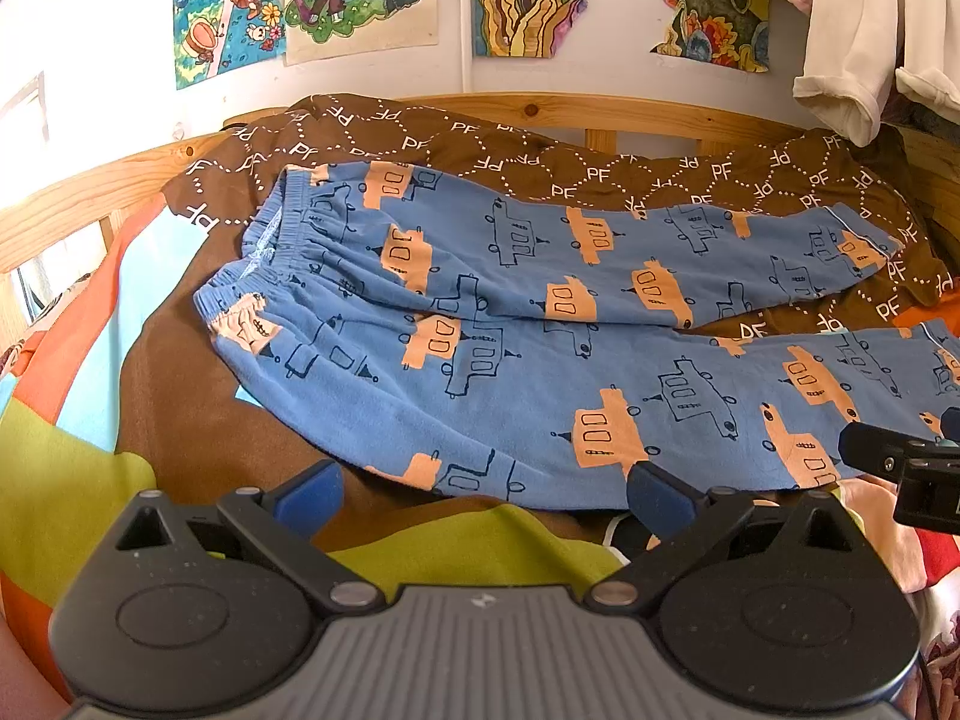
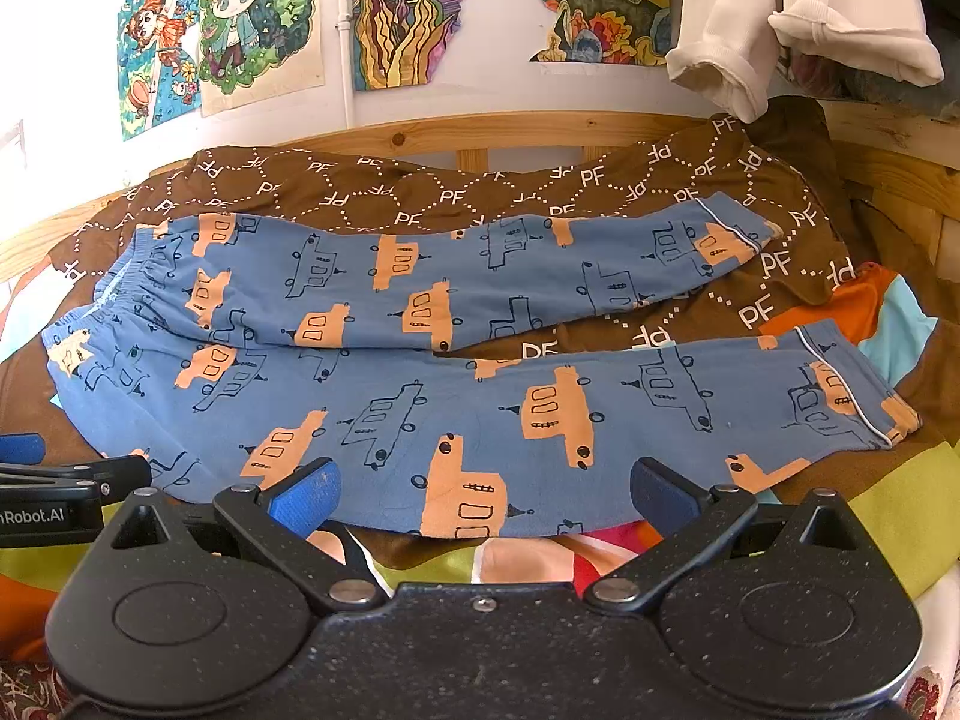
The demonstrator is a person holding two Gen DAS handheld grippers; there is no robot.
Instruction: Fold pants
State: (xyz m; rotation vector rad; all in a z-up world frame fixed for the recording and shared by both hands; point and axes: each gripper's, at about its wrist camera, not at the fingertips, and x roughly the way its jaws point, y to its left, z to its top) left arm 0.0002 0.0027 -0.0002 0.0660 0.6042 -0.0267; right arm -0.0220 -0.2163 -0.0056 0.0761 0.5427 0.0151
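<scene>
Two grippers, both spread wide and holding nothing. Left gripper (image 1: 483,495): blue fingertips (image 1: 309,495) parted at the bottom centre of the left wrist view, poised just short of the near hem-side edge of the garment, over green and brown bedding. Right gripper (image 2: 483,495): fingertips (image 2: 306,495) likewise apart at the bottom centre of the right wrist view, its gap lined up on the near edge of the lower leg.

One pair of pants (image 2: 420,396), blue with orange and outlined vehicle print, lay flat on a brown patterned blanket (image 2: 420,192) atop the bed. Long axis ran left to right across both frames, crosswise to both claws. Waistband (image 1: 264,264) sat at centre left of the left wrist view; cuffs (image 2: 864,408) at centre right of the right wrist view. Legs were parted in a narrow V, the blanket showing between them toward the cuffs.

Nearness, judged: left gripper closer to the waistband end, right gripper closer to the cuffs. Near leg lay directly ahead of both; far leg lay beyond it, toward the wooden bed rail (image 2: 540,132). Bringing one leg onto the other appeared the likely first fold, not yet done.

Drawings (image 2: 240,30) hung on the wall at the upper left.
</scene>
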